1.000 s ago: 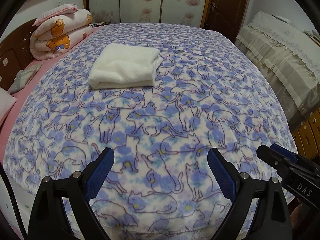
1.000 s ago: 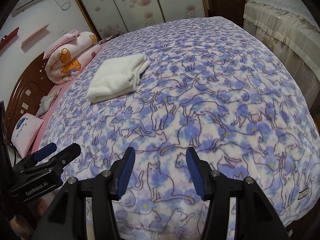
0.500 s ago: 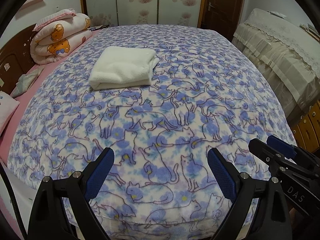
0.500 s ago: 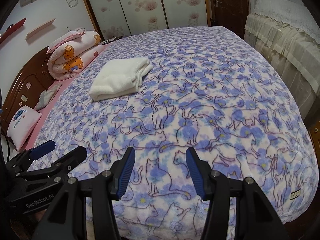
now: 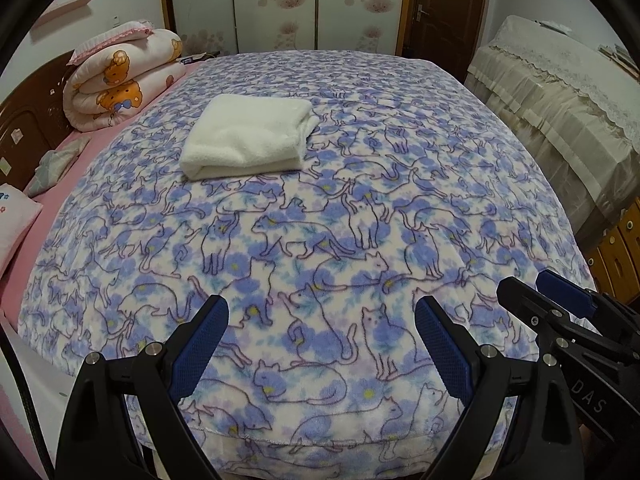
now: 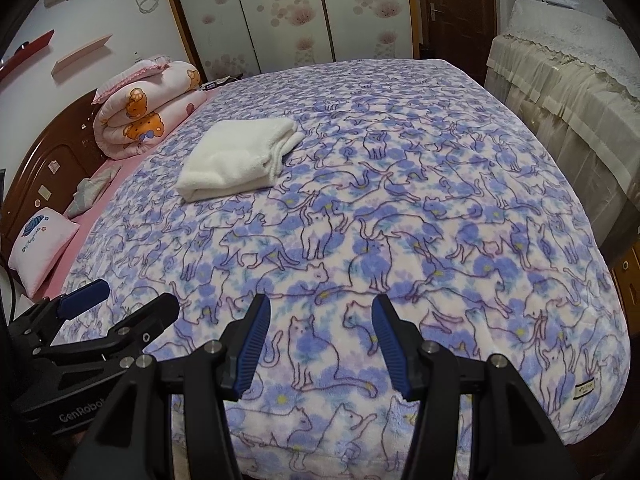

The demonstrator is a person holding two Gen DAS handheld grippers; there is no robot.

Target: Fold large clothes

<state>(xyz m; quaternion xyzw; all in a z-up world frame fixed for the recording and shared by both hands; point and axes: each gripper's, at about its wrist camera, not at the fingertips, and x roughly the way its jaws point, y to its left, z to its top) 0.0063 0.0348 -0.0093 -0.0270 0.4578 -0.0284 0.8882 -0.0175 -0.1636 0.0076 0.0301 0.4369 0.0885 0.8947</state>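
From the left wrist, my left gripper [image 5: 320, 336] hangs with jaws apart and empty over the near edge of the bed [image 5: 460, 128]. The garment [image 5: 248, 136], white and already folded into a thick pad, lies well ahead, left of centre. The right gripper [image 5: 560, 304] shows at the right edge.

From the right wrist, my right gripper [image 6: 318, 336] is also apart, holding nothing. Only here does a small pillow [image 6: 42, 242] show fully. I'd judge folding done; any tidying should press the stack flat, not drag it.
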